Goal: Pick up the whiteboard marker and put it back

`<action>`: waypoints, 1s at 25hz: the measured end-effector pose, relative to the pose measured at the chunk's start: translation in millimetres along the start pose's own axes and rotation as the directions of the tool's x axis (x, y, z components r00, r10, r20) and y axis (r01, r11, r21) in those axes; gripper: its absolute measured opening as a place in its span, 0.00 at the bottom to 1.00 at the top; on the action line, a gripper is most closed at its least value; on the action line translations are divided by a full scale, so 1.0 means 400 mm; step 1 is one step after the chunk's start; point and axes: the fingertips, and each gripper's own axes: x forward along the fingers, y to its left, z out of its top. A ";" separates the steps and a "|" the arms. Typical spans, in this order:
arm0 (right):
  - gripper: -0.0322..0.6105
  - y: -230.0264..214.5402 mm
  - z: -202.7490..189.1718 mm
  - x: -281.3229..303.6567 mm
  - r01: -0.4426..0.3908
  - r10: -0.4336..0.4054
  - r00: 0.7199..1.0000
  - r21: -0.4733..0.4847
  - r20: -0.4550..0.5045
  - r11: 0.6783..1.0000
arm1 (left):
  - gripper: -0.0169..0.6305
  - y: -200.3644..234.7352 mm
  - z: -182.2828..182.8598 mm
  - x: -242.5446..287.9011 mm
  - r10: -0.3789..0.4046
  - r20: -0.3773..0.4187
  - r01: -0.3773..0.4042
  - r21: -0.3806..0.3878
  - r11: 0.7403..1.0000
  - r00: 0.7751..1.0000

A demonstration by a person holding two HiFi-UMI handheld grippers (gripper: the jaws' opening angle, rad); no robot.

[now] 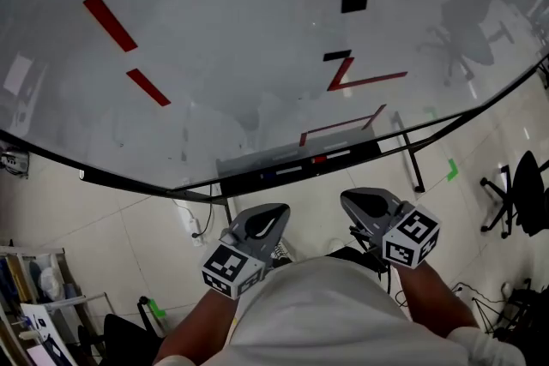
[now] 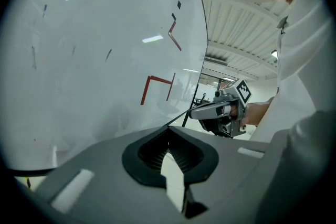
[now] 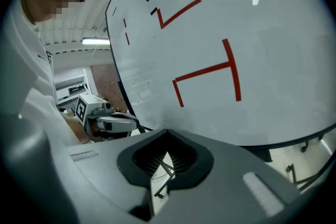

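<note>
Pale tiled floor [image 1: 111, 223], black office chair [image 1: 525, 189]

Person's two grippers, held low before the torso [image 1: 334, 313], side by side and apart, noses pointing forward. The left gripper [image 1: 264, 220] has its jaws closed tip to tip, nothing between them; the right gripper [image 1: 367, 203] likewise. A bare forearm [image 1: 202, 323] reaches forward behind each

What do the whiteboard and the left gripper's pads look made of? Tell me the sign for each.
Whiteboard: likely a glossy coated panel; it mirrors lights and a chair.
Pads of the left gripper: probably matte black rubber, going by their fine ribs.
</note>
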 end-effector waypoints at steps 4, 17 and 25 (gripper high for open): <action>0.05 -0.027 0.012 -0.071 -0.030 0.030 1.000 -0.043 0.001 0.999 | 0.05 -0.054 0.010 0.026 0.068 0.042 -0.067 -0.036 0.997 0.997; 0.05 -0.039 -0.076 -0.261 -0.235 0.232 0.972 -0.095 -0.046 0.967 | 0.05 -0.282 -0.067 0.062 0.286 0.063 -0.279 -0.094 0.956 0.956; 0.05 -0.017 -0.073 -0.279 -0.209 0.208 0.978 -0.085 -0.012 0.974 | 0.05 -0.290 -0.052 0.065 0.250 0.048 -0.248 -0.043 0.968 0.967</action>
